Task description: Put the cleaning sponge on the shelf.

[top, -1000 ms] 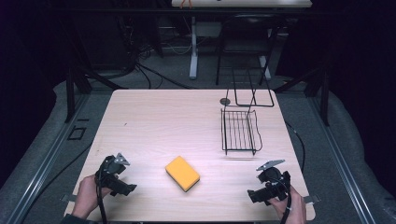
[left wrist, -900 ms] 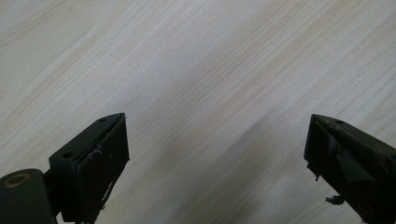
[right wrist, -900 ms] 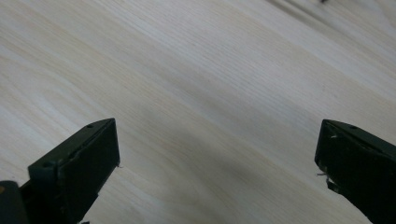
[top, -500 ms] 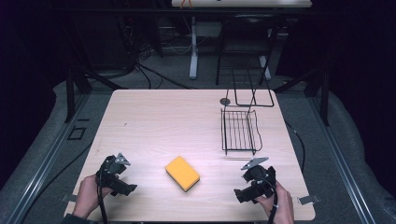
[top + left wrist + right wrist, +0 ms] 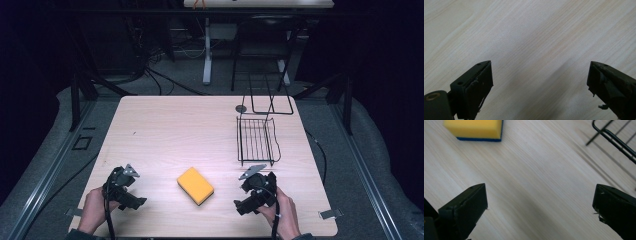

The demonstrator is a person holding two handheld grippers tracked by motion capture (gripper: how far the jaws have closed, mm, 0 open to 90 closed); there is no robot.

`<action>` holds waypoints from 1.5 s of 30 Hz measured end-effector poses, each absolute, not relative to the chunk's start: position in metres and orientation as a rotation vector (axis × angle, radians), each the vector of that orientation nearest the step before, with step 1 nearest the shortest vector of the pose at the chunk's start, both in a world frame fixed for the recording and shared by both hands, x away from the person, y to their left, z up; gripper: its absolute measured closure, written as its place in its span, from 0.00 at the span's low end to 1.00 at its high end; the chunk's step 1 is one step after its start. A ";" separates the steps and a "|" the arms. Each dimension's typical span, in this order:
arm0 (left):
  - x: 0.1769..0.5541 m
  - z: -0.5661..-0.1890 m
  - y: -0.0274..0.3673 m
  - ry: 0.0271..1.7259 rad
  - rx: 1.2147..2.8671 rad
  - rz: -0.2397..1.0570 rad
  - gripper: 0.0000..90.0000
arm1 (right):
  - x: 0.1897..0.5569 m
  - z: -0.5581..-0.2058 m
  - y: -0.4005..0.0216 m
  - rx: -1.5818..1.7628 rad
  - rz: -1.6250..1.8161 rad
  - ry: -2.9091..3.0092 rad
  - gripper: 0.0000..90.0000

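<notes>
Sponge [image 5: 195, 185]: rectangular block, yellow top, thin dark blue layer along its bottom edge in the right gripper view [image 5: 474, 128]; lies flat on the table, turned diagonal, near the front edge, approx. midway btw the 2 tools.
Sponge look: top smooth and plain, corners slightly rounded, sides straight; not squashed, nothing on it.
Left tool [image 5: 131, 192]: held in a hand at front left of the table, well apart from the sponge; 2 jaws spread wide in the left gripper view [image 5: 539, 85], bare wood btw them, gripping nothing.
Right tool [image 5: 250, 196]: held in a hand at front right, near the sponge's right end but not touching; 2 jaws wide apart in the right gripper view [image 5: 540, 210], nothing btw them, sponge sits beyond the left jaw at upper left.
Wire rack [image 5: 256, 141]: black, on the table's right half, just behind the right tool; its corner shows at upper right in the right gripper view [image 5: 614, 140].
Table [image 5: 170, 130]: light wood grain, 1 small dark round disc [image 5: 241, 108] near its far edge by the rack.
</notes>
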State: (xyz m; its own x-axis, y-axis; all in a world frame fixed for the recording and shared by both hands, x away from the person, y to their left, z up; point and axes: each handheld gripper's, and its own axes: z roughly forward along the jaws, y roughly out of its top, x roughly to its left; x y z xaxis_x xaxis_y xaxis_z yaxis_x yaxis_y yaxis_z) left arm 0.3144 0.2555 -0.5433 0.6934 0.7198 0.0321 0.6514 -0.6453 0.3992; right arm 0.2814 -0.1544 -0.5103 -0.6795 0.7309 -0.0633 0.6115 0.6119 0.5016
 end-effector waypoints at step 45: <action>0.314 -0.543 0.256 1.061 2.546 0.263 0.07 | 0.322 -0.558 -0.029 1.024 0.573 2.800 0.17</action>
